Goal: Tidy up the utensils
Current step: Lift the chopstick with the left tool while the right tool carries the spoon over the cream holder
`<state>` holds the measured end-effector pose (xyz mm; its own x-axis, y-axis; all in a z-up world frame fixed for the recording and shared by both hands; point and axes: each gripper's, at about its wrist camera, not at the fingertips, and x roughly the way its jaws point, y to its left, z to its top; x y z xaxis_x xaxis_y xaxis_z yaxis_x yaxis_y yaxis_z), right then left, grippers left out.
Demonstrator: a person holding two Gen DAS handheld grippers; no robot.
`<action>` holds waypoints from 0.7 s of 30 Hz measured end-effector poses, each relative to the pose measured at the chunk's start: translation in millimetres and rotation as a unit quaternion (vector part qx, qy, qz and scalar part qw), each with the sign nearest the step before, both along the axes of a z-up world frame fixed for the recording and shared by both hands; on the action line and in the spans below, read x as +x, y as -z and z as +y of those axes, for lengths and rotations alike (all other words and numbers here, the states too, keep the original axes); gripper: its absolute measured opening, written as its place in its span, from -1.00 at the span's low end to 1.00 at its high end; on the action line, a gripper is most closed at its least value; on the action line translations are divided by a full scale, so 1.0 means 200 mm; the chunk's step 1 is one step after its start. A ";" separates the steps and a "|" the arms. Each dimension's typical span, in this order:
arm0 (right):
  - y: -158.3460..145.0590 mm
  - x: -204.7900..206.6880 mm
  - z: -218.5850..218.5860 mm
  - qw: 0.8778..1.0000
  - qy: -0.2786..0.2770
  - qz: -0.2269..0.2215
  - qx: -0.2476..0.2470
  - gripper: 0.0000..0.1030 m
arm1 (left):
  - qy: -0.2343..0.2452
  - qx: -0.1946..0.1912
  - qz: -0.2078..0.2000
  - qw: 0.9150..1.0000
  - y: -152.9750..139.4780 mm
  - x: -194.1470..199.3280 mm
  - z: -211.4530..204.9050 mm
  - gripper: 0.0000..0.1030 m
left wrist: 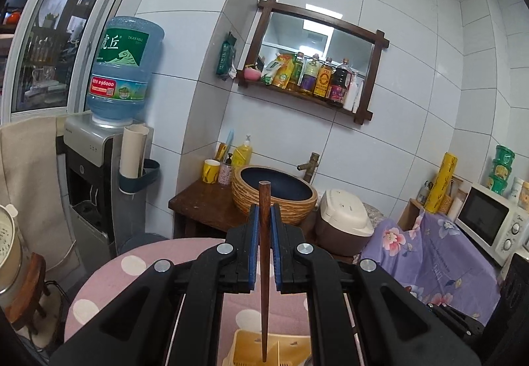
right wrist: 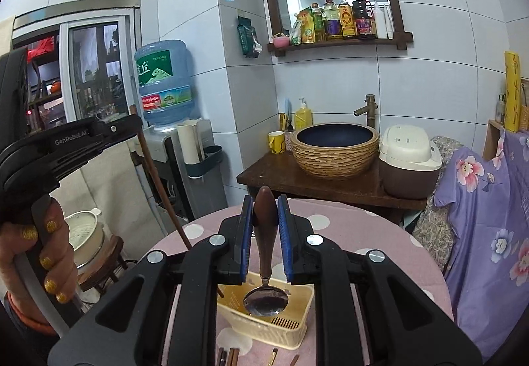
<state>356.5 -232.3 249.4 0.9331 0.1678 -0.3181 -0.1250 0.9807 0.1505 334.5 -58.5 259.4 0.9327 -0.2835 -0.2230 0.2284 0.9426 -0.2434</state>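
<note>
Left wrist view: the left gripper (left wrist: 264,247) has its jaws closed on a dark wooden chopstick (left wrist: 264,266), gripped along its upper part. The chopstick's long axis runs with the fingers, thick blunt end pointing away from the camera and thin tip pointing down toward the cream slotted utensil basket (left wrist: 251,349). The tip appears to hang just over, or just inside, a basket compartment; contact cannot be told. The basket stands on the pink spotted worktop (left wrist: 132,266), near its front edge.

Right wrist view: the right gripper (right wrist: 266,230) has its jaws closed on the wooden handle of a metal spoon (right wrist: 265,280). The spoon's long axis likewise follows the fingers, handle end away from the camera and bowl lowermost, face toward the lens, hanging above the basket (right wrist: 297,326). At the left edge of this view the other gripper (right wrist: 66,141) is seen side-on in the person's hand (right wrist: 36,253), the chopstick (right wrist: 158,187) slanting down toward the worktop (right wrist: 363,233). Several loose utensils (right wrist: 231,356) lie on the worktop at its front edge, just before the basket.

Progress, as judged: both held items are not yet released into the basket, and the loose pieces remain to be sorted, so the task looks well short of complete.
</note>
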 end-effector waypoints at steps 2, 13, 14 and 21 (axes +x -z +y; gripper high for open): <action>0.07 0.05 0.01 1.000 0.004 0.014 -0.002 -0.69 | -0.007 0.004 -0.003 1.000 0.06 0.03 -0.02 -0.84; 0.43 0.15 0.00 0.997 0.006 0.077 0.002 -0.69 | 0.002 0.060 0.048 0.997 0.42 0.09 -0.11 -0.84; 0.45 0.16 0.00 0.997 0.006 0.081 0.001 -0.69 | 0.002 0.066 0.052 0.996 0.46 0.10 -0.11 -0.84; 0.56 0.17 -0.01 0.995 0.003 0.098 0.002 -0.69 | 0.003 0.081 0.064 0.995 0.59 0.10 -0.13 -0.84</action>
